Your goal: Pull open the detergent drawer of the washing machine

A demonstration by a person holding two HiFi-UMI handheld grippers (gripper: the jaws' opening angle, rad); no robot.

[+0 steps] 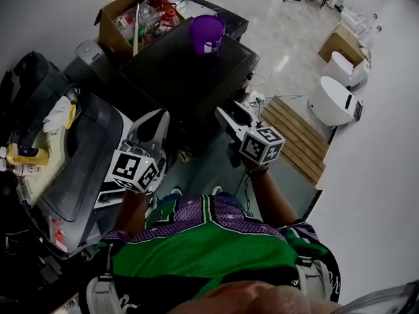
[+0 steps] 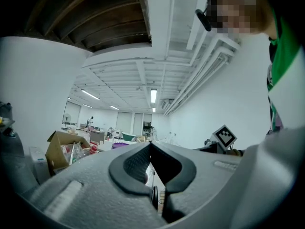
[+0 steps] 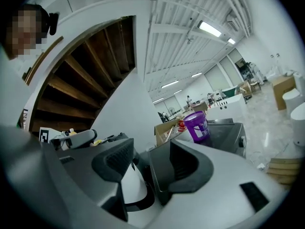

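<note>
1. Atop the dark boxy washing machine (image 1: 196, 77): smooth purple plastic cup (image 1: 207, 34); beside it, open brown cardboard box (image 1: 112, 39) of bottles (image 1: 147, 15).
2. I can't spot its detergent drawer.
3. Left gripper (image 2: 150, 144) pinched together, right gripper (image 3: 143, 152) gaping; both empty.

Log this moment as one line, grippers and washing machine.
left gripper: shut, empty | right gripper: open, empty | washing machine: untouched, purple cup on top | detergent drawer: not made out

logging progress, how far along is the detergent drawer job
Done: nothing I can confirm; no drawer shows on the washing machine. In hand: nothing, right gripper open and empty, left gripper shut on nothing. Left: seemingly grasping and pulling the drawer.
</note>
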